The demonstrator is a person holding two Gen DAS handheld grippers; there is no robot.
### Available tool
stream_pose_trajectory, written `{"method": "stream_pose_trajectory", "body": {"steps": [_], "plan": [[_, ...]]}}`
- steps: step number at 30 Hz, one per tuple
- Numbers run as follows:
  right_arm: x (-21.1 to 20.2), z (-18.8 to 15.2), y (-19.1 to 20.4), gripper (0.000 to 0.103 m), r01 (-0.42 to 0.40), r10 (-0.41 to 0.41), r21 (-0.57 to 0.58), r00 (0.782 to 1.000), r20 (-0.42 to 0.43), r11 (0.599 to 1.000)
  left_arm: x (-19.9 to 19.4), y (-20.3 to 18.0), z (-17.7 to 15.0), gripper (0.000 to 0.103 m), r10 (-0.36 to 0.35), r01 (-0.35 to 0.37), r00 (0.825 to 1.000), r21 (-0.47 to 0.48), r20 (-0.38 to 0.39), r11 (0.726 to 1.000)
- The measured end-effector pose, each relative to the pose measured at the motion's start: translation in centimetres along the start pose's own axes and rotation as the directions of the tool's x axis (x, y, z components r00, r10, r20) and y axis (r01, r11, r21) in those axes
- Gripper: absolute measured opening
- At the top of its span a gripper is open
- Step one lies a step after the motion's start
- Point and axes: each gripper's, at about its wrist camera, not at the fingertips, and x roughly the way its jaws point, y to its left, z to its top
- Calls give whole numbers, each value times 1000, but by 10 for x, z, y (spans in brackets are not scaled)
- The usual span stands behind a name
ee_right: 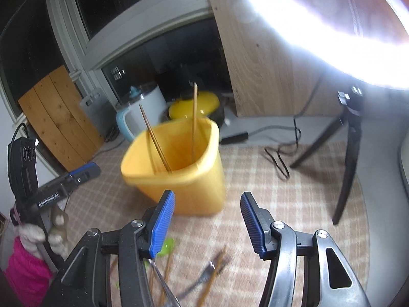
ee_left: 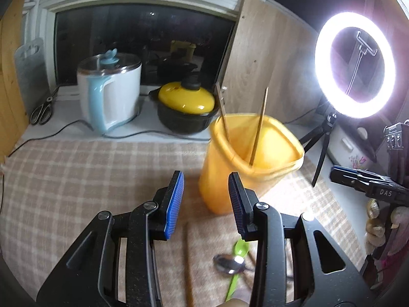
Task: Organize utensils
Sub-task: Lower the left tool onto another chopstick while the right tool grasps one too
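Pink-and-white checked cloth [ee_left: 76, 179] covering table under dark window [ee_left: 143, 41]. Bright round ring lamp [ee_left: 355, 64] glowing at right. Tall yellow plastic tub [ee_left: 245, 158] standing on cloth, holding 2 thin wooden chopsticks [ee_left: 259, 125]. Left claw [ee_left: 205, 199] and right claw [ee_right: 207, 216] both gaping wide, holding nothing. Green plastic spoon [ee_left: 237, 263] and shiny metal spoon [ee_left: 228, 263] lying on cloth, partly hiding behind left claw, blurry.

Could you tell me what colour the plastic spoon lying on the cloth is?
Lime green plastic spoon, clearest in the left wrist view.
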Motion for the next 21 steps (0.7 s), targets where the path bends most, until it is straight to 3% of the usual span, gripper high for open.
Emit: {"method": "stream_pose_trajectory", "body": {"steps": [10, 21], "plan": [[11, -54, -19, 52, -42, 52, 67, 986, -158, 997, 4, 21, -46, 36, -15, 8, 987, -47, -159, 999], [42, -96, -27, 38, -104, 150, 163, 942, -299, 981, 37, 12, -87, 36, -65, 51, 926, -46, -372, 998]]}}
